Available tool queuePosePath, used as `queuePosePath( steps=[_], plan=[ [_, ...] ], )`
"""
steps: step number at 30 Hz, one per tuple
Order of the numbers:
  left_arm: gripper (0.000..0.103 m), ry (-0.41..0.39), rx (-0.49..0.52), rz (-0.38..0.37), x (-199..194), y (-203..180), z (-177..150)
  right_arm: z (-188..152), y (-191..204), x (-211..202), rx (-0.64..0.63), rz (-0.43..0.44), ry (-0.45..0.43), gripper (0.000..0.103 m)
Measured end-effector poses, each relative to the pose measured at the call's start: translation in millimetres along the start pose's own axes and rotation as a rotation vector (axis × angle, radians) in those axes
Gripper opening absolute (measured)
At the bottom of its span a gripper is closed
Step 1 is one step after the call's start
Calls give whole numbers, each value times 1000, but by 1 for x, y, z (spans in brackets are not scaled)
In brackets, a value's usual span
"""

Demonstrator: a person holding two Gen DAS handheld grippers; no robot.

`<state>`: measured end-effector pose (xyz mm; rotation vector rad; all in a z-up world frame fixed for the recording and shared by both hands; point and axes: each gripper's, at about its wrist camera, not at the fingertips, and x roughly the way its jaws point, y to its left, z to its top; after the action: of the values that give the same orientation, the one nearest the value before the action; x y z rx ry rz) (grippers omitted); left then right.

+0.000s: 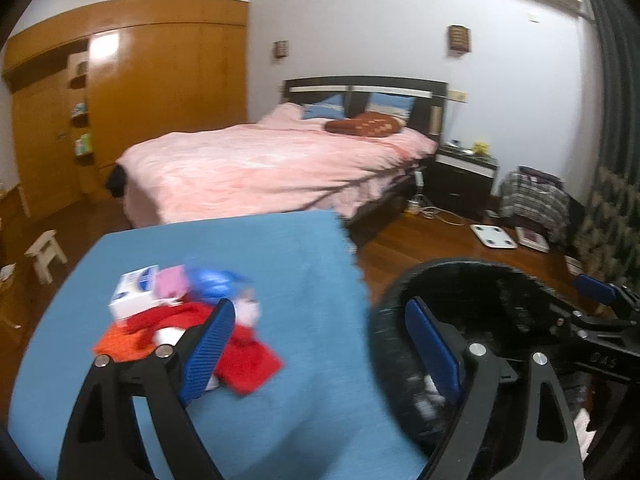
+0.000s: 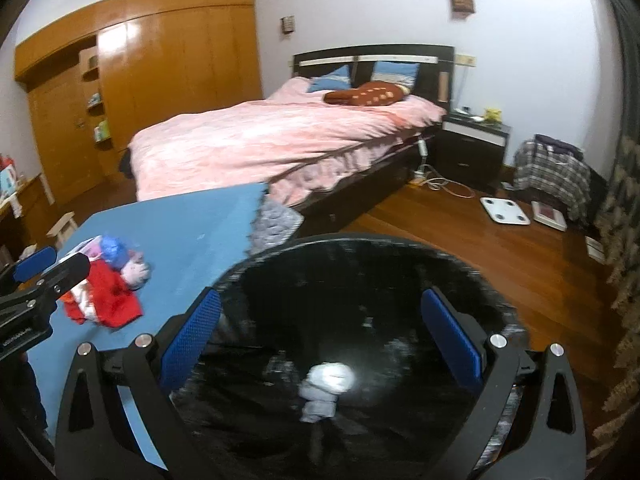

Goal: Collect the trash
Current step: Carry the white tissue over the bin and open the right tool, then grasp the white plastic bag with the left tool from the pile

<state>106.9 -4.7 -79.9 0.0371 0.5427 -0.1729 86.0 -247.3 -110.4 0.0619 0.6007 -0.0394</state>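
Your left gripper [image 1: 320, 356] is spread wide with nothing between its fingers, over the blue table [image 1: 304, 248]. The trash pile [image 1: 188, 312] sits near the table's left edge. Your right gripper [image 2: 320, 340], also spread and holding nothing, hangs over the black bin [image 2: 360, 280] beside the table's right edge; white scrap [image 2: 326, 384] lies inside.

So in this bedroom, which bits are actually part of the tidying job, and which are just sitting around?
Part of the job:
- pile of wrappers and scraps on the blue table
- black bin, white crumpled scrap already inside
- left hand-held gripper and right hand-held gripper, both open

Just lying about:
- pink bed
- white scale on the floor
- plaid clothes
- nightstand
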Motion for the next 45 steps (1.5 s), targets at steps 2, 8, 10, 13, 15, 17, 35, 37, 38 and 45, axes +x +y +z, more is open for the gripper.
queuePosePath(
  steps=[2, 8, 10, 13, 15, 17, 35, 37, 38, 45],
  plan=[
    [86, 1, -7, 43, -1, 16, -5, 1, 14, 5, -9, 25, 2, 98],
    [85, 34, -68, 154, 3, 60, -22, 2, 58, 19, -49, 95, 1, 98],
    [83, 42, -83, 182, 6, 72, -26, 2, 71, 24, -66, 113, 3, 98],
    [77, 58, -94, 204, 12, 83, -31, 0, 90, 33, -87, 143, 8, 98],
    [73, 70, -100, 206, 19, 88, -35, -1, 101, 40, -102, 160, 12, 98],
    [68, 83, -101, 202, 25, 90, -40, -1, 110, 46, -112, 172, 19, 98],
    [35, 189, -147, 161, 73, 106, -64, 2, 144, 82, -156, 202, 64, 98],
    [31, 182, -159, 156, 69, 109, -64, 3, 147, 83, -163, 206, 64, 98],
    [30, 178, -165, 156, 67, 111, -64, 2, 149, 83, -167, 209, 63, 98],
    [24, 156, -169, 138, 48, 114, -60, 3, 160, 82, -186, 223, 58, 98]
  ],
)
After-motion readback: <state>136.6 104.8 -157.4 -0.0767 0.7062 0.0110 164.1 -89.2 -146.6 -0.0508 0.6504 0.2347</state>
